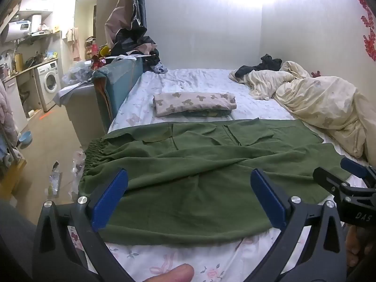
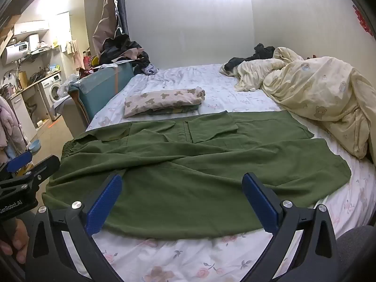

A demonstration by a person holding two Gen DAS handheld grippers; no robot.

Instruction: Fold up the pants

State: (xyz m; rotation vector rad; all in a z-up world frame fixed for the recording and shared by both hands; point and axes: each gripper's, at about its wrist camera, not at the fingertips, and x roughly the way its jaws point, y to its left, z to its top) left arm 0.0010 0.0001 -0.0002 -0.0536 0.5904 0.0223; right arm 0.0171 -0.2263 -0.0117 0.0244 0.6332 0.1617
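Green pants [image 1: 199, 164] lie spread flat across the near part of the bed, elastic waistband [image 1: 92, 152] at the left edge, leg ends at the right. They also show in the right wrist view [image 2: 188, 171]. My left gripper [image 1: 188, 188] is open and empty, hovering above the pants' near edge toward the waist side. My right gripper [image 2: 182, 190] is open and empty, above the near edge toward the leg side. The right gripper shows at the right of the left wrist view [image 1: 352, 176]; the left gripper shows at the left of the right wrist view [image 2: 28, 162].
A folded bear-print garment [image 1: 195, 103] lies beyond the pants on the floral sheet [image 1: 188, 263]. A cream duvet [image 1: 324, 103] is heaped at the right. A teal headboard [image 1: 117, 82] and piled clothes stand at the left; floor, washing machine [image 1: 48, 80] and counter beyond.
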